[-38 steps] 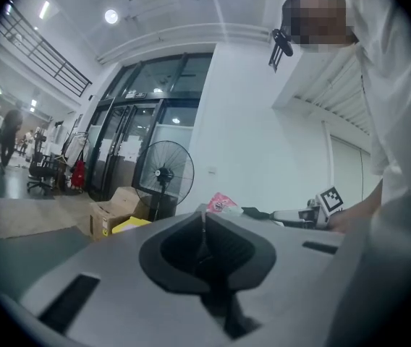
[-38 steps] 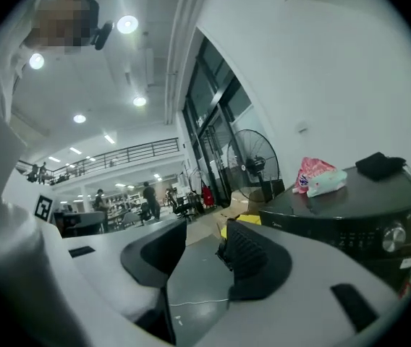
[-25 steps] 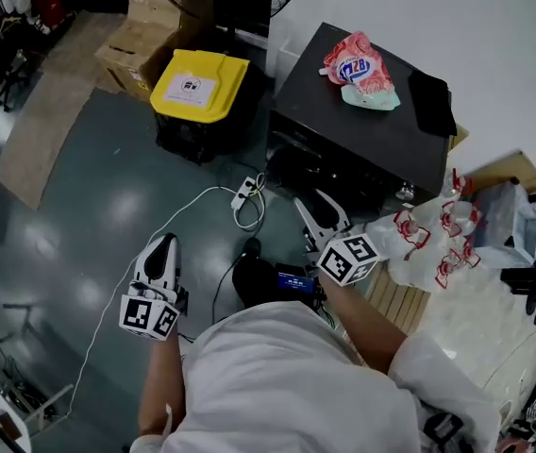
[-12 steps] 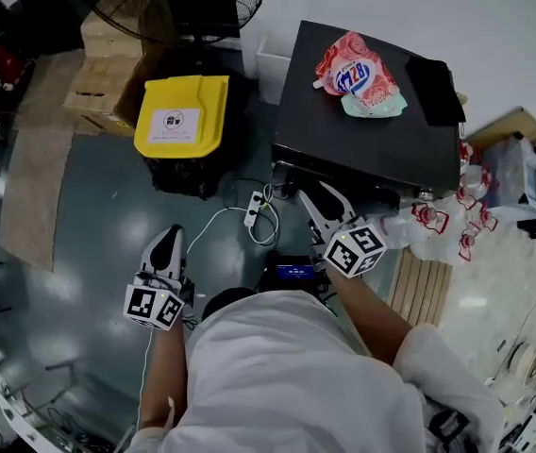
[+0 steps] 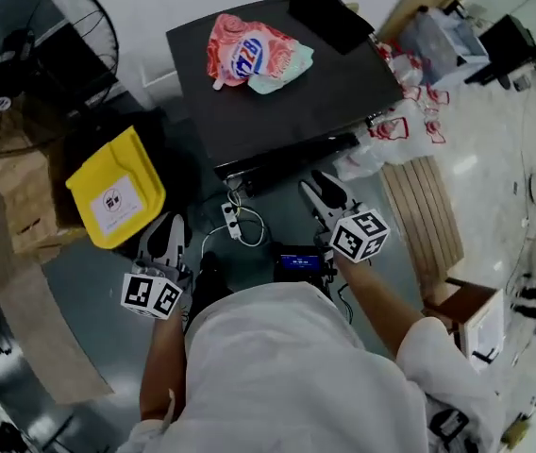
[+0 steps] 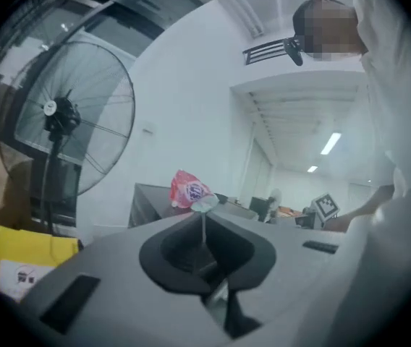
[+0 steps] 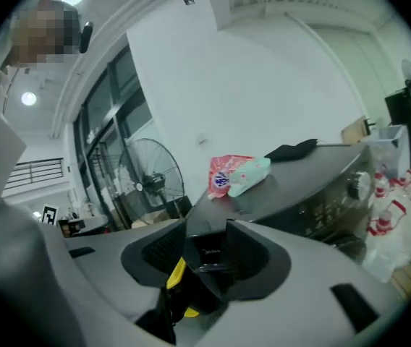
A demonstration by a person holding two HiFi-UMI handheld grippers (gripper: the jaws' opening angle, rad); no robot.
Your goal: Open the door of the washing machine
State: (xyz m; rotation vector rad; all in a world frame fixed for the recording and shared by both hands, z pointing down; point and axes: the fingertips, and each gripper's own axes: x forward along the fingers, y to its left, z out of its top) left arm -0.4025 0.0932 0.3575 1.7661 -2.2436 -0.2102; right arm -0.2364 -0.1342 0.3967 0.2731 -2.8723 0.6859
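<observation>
The black washing machine [image 5: 287, 92] stands against the wall, with a red-and-white detergent bag [image 5: 249, 53] and a black cloth [image 5: 329, 17] on its top. In the right gripper view its front panel with a knob [image 7: 355, 186] shows, and the round door [image 7: 349, 246] is only partly seen below it. My right gripper [image 5: 319, 189] hangs just before the machine's front edge, open and holding nothing. My left gripper [image 5: 166, 229] is lower left of the machine, near the yellow bin, with its jaws closed together and nothing between them [image 6: 204, 221].
A yellow-lidded bin [image 5: 117, 189] and cardboard boxes [image 5: 18, 206] sit left of the machine, a standing fan [image 5: 32, 55] behind them. A power strip with white cable [image 5: 233, 223] lies on the floor in front. White bags with red handles [image 5: 402, 128] and a wooden pallet [image 5: 424, 217] are to the right.
The view has swung, so the washing machine moved from upper right to upper centre. Both grippers now face its front, with the left one beside the yellow bin. The jaws look unchanged.
</observation>
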